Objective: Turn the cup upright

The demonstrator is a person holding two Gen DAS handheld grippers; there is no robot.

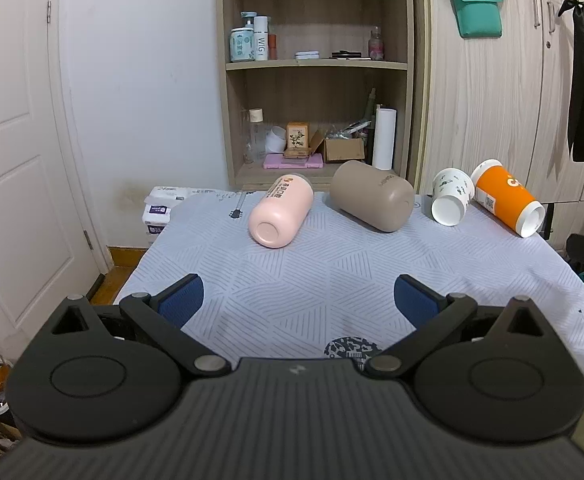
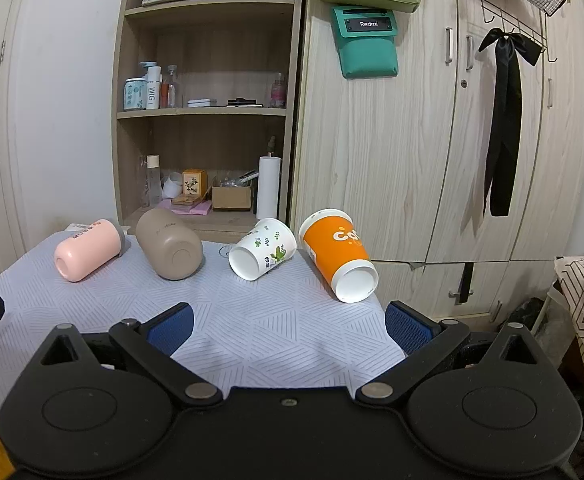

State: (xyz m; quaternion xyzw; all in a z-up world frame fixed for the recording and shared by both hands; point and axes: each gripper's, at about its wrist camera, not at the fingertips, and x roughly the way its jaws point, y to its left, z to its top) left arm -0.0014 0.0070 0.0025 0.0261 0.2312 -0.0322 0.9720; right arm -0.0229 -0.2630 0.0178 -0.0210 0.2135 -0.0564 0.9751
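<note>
Left claw (image 1: 297, 300): spread wide, holding nothing, touching nothing. Its blue pads (image 1: 182, 300) hang over the near part of the desk.
Right claw (image 2: 288, 326): spread wide too, with nothing between its blue pads (image 2: 170, 326). It hangs over the near right corner of the desk.
Desk (image 1: 331, 280): covered with a pale cloth with line patterns. The part between the claws and the cups is bare cloth.
Orange cup (image 2: 337, 256): lies on its side at the right edge of the desk, its white bottom toward the camera. It is the closest cup to the right claw.
White cup (image 2: 262, 248): has green leaf prints and lies on its side just left of the orange cup, near it, bottom toward the camera.
Tan cup (image 1: 371, 196): lies on its side near the far edge, about the middle of the row.
Pink cup (image 1: 280, 210): lies on its side at the left end of the row, a little apart from the tan cup, its bottom facing the camera.
Shelf (image 1: 315, 66): stands behind the far edge, with bottles and boxes on it.
Wardrobe (image 2: 431, 140): stands behind the right end of the desk.
</note>
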